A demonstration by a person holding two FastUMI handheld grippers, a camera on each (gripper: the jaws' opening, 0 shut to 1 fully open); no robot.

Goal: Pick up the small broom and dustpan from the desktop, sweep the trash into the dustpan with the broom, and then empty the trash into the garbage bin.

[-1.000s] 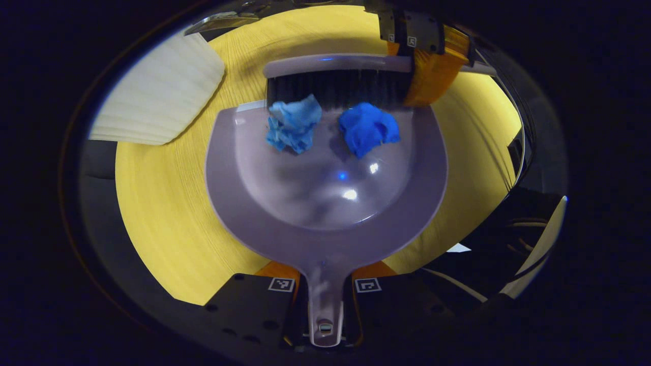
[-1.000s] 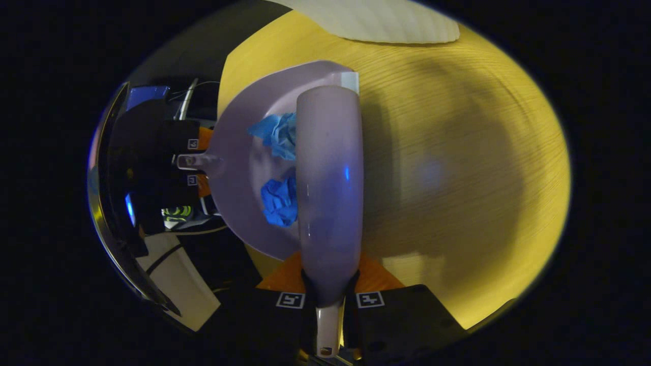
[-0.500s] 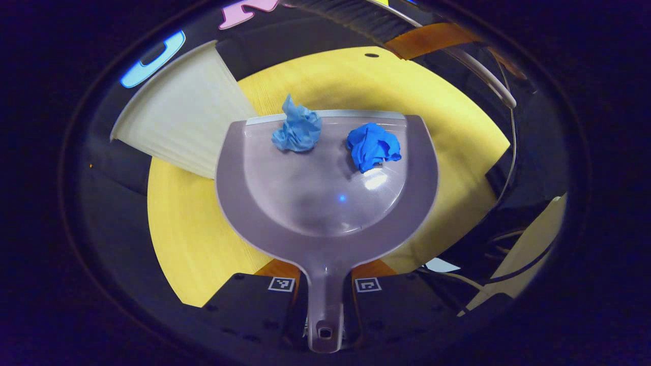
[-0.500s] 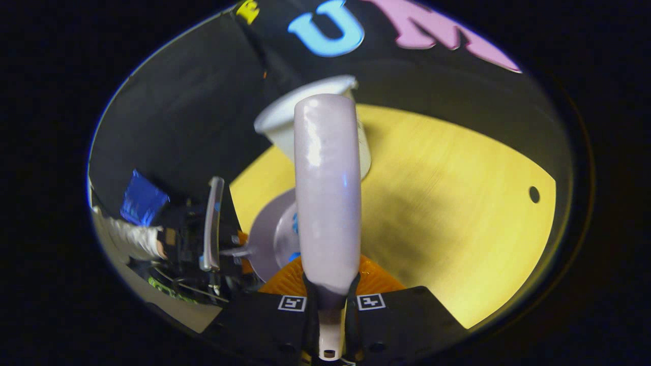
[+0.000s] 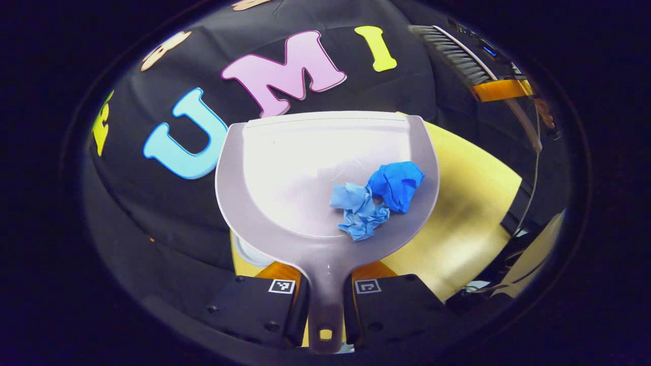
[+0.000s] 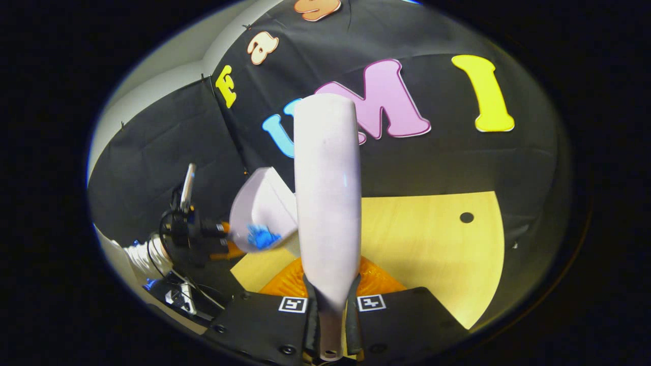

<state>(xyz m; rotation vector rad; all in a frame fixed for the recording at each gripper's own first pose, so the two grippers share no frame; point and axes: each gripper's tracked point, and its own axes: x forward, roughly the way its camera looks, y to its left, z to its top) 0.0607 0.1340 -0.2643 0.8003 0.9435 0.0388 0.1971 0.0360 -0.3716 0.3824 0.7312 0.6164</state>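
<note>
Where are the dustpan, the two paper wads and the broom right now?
dustpan [image 5: 285, 168], left gripper view, bare pan floor.
paper wads [image 5: 379, 198], left gripper view, where both touch.
broom [image 6: 327, 193], right gripper view, back of head.

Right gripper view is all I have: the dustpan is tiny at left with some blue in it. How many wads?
Observer: Two. The left gripper view shows a light blue wad and a dark blue wad in the dustpan, touching each other.
Operator: Near the lip?
Observer: No. They sit at the back, towards the handle and right of centre. The lip end is bare.
Operator: Grip on the handle OK?
Observer: Both fingers of the left gripper press on the dustpan's handle, one on each side.
</note>
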